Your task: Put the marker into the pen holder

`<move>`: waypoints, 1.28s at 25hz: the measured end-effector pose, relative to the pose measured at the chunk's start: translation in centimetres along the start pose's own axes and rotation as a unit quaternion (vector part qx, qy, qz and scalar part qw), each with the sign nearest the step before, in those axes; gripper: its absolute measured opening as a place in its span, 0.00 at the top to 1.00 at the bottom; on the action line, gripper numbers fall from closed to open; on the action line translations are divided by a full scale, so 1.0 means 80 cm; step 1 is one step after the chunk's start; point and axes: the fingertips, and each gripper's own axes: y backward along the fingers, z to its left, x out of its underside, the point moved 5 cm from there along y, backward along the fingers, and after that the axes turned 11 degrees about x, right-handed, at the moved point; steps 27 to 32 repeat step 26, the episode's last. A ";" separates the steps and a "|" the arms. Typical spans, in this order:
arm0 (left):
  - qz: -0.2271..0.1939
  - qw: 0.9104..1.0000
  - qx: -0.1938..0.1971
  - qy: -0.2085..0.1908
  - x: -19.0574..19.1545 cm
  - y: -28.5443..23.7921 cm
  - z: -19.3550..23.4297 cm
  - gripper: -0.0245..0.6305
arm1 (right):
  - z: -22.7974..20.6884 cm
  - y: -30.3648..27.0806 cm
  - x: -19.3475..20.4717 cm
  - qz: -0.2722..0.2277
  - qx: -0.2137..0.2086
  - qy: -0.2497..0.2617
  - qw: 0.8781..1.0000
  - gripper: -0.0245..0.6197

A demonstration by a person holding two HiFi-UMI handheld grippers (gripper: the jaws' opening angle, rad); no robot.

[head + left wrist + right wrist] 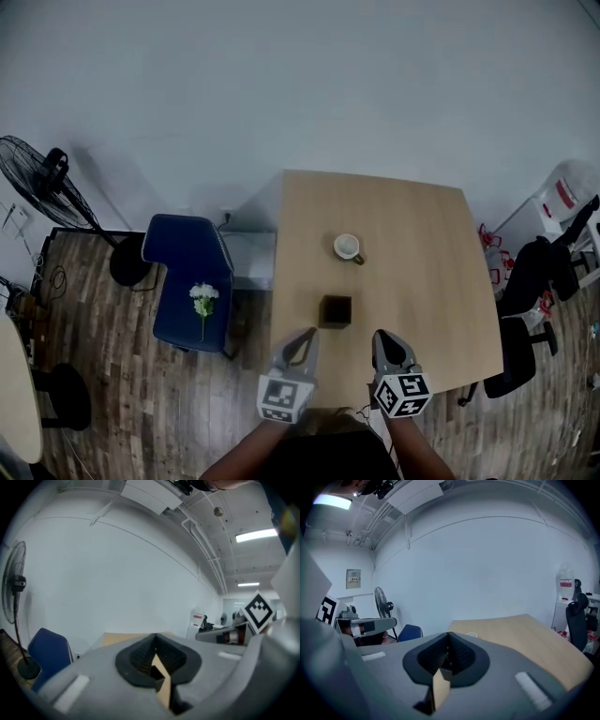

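Note:
The dark square pen holder (335,310) stands on the wooden table (422,281), near its front middle. No marker shows in any view. My left gripper (304,337) hovers just in front of and to the left of the holder, with its jaws together and nothing between them. Level with it, my right gripper (385,339) hangs in front of and to the right of the holder, shut and empty too. In the left gripper view the left gripper (156,640) has its pads meeting. The right gripper (448,637) looks the same in the right gripper view.
A white cup (348,247) sits on the table behind the holder. Left of the table is a blue chair (183,281) with a white flower (203,298) on it, and a floor fan (42,178) stands beyond. Dark office chairs (530,281) stand at the right.

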 end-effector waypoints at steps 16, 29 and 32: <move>-0.012 0.999 -0.023 -0.024 -0.008 -0.082 -0.187 0.96 | -0.187 0.110 -0.005 -0.038 -0.001 0.002 0.999 0.96; -0.014 0.999 -0.032 -0.025 0.006 -0.121 -0.268 0.96 | -0.249 0.146 0.001 -0.048 -0.020 0.005 0.999 0.96; -0.014 0.999 -0.032 -0.025 0.006 -0.121 -0.268 0.96 | -0.249 0.146 0.001 -0.048 -0.020 0.005 0.999 0.96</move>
